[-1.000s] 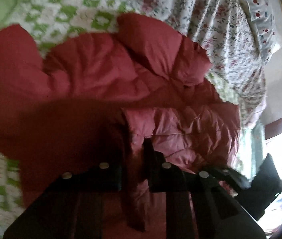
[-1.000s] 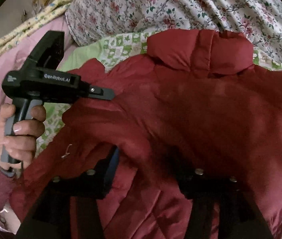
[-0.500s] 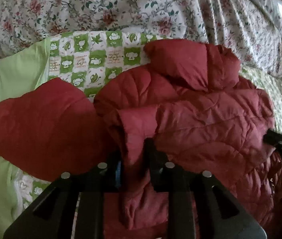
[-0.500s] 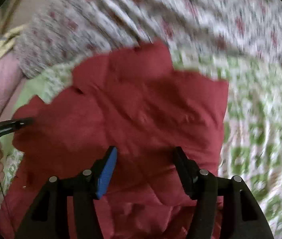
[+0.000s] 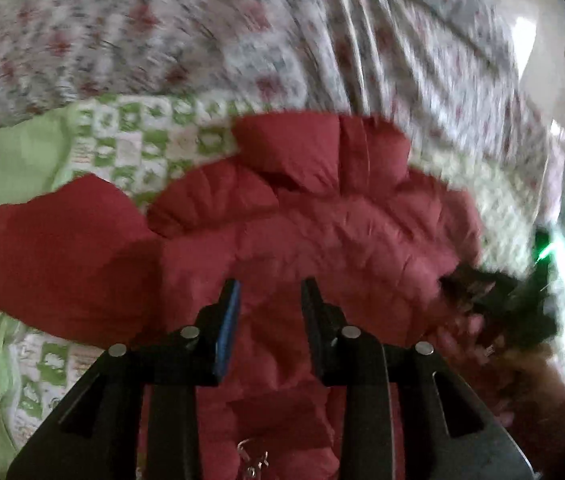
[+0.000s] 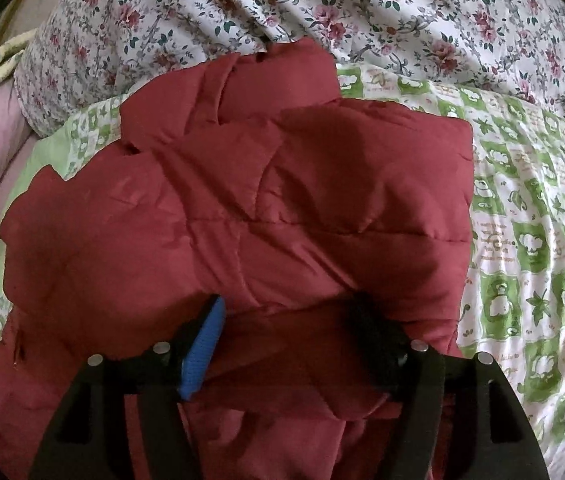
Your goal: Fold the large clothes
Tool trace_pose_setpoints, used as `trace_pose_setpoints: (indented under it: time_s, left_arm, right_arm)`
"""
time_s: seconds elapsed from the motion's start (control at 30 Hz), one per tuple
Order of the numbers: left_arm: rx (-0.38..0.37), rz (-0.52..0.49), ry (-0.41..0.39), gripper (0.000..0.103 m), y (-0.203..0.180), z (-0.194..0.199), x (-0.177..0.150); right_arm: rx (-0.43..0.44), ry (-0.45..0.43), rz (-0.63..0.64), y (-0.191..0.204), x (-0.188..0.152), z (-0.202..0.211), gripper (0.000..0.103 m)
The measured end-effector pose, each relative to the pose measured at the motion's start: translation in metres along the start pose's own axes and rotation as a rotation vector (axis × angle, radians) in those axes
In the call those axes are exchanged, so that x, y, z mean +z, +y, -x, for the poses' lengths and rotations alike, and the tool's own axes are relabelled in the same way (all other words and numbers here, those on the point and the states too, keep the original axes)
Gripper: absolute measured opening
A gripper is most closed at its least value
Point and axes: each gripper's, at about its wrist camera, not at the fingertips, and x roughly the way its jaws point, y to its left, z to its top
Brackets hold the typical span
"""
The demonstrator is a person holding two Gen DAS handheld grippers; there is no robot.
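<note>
Garment: a red puffer jacket [image 6: 242, 208] fills the middle of both views, lying on a green-and-white checked quilt [image 6: 522, 240], its collar towards the top of the frame by the floral bedding [image 6: 402, 12].
Fold so far: in the right wrist view a padded panel lies doubled over the body, its outer edge running down the right of centre; in the left wrist view a sleeve [image 5: 54, 252] sticks out at middle left, not yet tucked.
Left gripper [image 5: 270, 300]: jaws apart, nothing between them, just above the jacket at lower centre; the view is motion-blurred.
Right gripper [image 6: 294, 332]: jaws wide apart at lower centre, the folded panel's lower edge bulging between them; whether they touch the cloth I cannot tell.
Handling, by my judgement: light, soft and springy, with a slick shell, so folds tend to puff open and slide.
Where to take hold: a stitched seam, hem or cuff, pinched deep, since loose padding would likely slip out.
</note>
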Motion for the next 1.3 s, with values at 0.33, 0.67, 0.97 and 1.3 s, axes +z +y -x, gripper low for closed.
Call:
trace_pose_setpoints:
  time_s: [0.33,0.67,0.97,1.3]
  left_arm:
    - [-0.004,0.038,0.087,0.029,0.01,-0.047,-0.022]
    - [0.014,0.069,0.117,0.029,0.022,-0.072,-0.023]
    - [-0.012,0.09,0.127,0.029,0.029,-0.076,-0.024]
    - [-0.094,0.203,0.081,0.03,0.059,-0.031,-0.032]
  right_arm:
    - [-0.054,-0.051,0.019,-0.005,0.036,0.003,0.069]
    - [-0.087,-0.039,-0.042,-0.018,0.025,0.001,0.069]
    - [-0.037,0.056,0.081,0.026,0.006,-0.02,0.069]
    - [0.002,0.001,0.035,0.024,0.005,0.005,0.07]
